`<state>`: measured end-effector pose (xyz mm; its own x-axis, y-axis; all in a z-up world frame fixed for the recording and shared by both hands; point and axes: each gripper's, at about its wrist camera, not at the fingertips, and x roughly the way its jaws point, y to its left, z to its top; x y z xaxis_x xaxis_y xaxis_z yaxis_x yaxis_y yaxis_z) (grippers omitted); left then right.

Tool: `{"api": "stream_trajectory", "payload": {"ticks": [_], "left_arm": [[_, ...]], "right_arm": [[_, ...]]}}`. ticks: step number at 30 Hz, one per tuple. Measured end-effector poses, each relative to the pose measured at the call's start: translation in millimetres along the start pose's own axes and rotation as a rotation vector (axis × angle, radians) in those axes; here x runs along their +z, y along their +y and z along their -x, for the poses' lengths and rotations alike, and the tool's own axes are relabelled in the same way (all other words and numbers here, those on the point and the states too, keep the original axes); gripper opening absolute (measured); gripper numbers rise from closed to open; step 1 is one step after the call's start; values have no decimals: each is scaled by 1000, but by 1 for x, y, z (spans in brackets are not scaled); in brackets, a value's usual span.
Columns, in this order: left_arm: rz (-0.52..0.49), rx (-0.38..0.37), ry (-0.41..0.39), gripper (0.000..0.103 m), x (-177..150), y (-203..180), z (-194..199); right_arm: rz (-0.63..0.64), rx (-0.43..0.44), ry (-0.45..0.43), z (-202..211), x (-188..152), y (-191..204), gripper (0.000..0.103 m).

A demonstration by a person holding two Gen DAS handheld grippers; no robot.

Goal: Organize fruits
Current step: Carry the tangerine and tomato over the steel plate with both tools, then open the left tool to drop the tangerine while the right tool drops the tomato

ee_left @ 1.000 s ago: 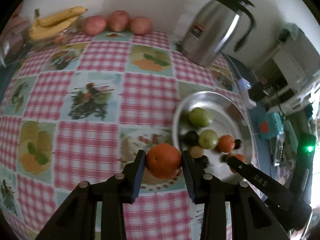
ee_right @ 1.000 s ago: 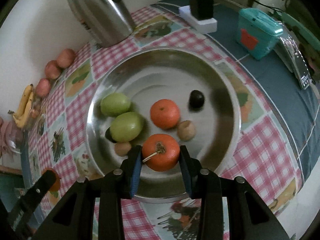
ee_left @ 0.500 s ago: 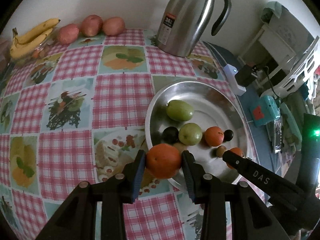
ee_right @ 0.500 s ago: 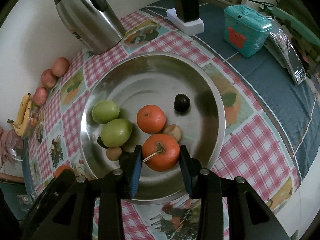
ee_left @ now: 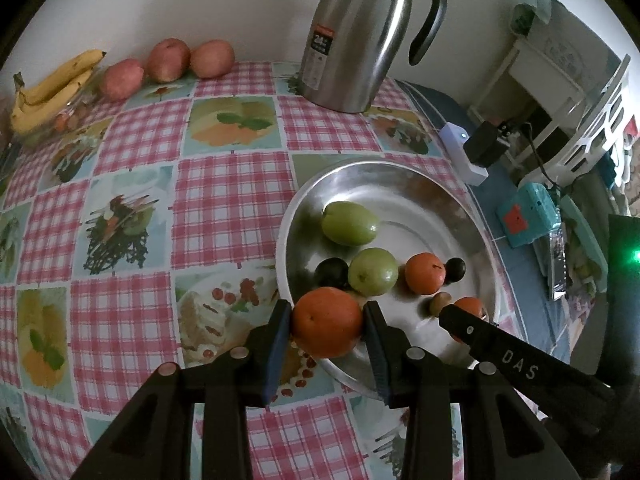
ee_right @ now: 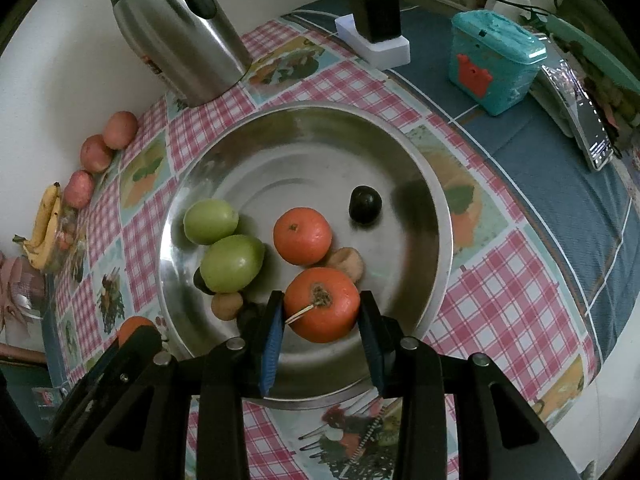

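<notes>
My left gripper (ee_left: pixel 325 314) is shut on an orange (ee_left: pixel 327 326) and hangs over the near left rim of the steel plate (ee_left: pixel 400 172). My right gripper (ee_right: pixel 321 300) is shut on a stemmed orange (ee_right: pixel 322 308) over the plate's (ee_right: pixel 304 108) near part. In the plate lie two green fruits (ee_right: pixel 211 221) (ee_right: pixel 232 263), a third orange (ee_right: pixel 302 235), a dark fruit (ee_right: pixel 365 204) and small brown ones (ee_right: pixel 347 262). Whether the right orange touches the plate, I cannot tell. The left gripper's orange (ee_right: pixel 134 325) also peeks in at the right wrist view's lower left.
A steel jug (ee_left: pixel 368 32) stands behind the plate. Three red apples (ee_left: pixel 170 58) and bananas (ee_left: pixel 52 84) lie along the far wall. Right of the checked cloth are a white power strip with a black adapter (ee_right: pixel 376 36), a teal box (ee_right: pixel 494 60) and a phone (ee_right: pixel 592 136).
My left gripper has carried its orange rightwards from the bare cloth to the plate's near left rim and has rolled a little. The right gripper holds its orange in place.
</notes>
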<state>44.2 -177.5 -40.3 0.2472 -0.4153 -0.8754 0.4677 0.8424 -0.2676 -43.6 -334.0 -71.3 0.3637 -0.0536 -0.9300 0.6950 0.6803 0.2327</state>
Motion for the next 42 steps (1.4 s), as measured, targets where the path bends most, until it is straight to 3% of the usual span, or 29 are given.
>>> {"api": "stream_trajectory", "payload": {"ticks": [18, 23, 29, 31, 38, 42], "left_arm": [[-26, 21, 61, 43, -5, -5, -29], [2, 25, 66, 55, -5, 2, -28], [39, 12, 64, 60, -9, 12, -21], [53, 14, 60, 66, -10, 15, -17], [143, 73, 32, 98, -14, 43, -3], [173, 148, 8, 102, -18, 61, 8]], "right_arm": [[4, -38, 132, -33, -7, -2, 38], [4, -37, 139, -33, -10, -1, 38], [30, -33, 151, -35, -15, 6, 38], [40, -28, 143, -33, -18, 7, 43], [79, 11, 84, -19, -27, 14, 64], [107, 61, 52, -8, -33, 18, 66]]}}
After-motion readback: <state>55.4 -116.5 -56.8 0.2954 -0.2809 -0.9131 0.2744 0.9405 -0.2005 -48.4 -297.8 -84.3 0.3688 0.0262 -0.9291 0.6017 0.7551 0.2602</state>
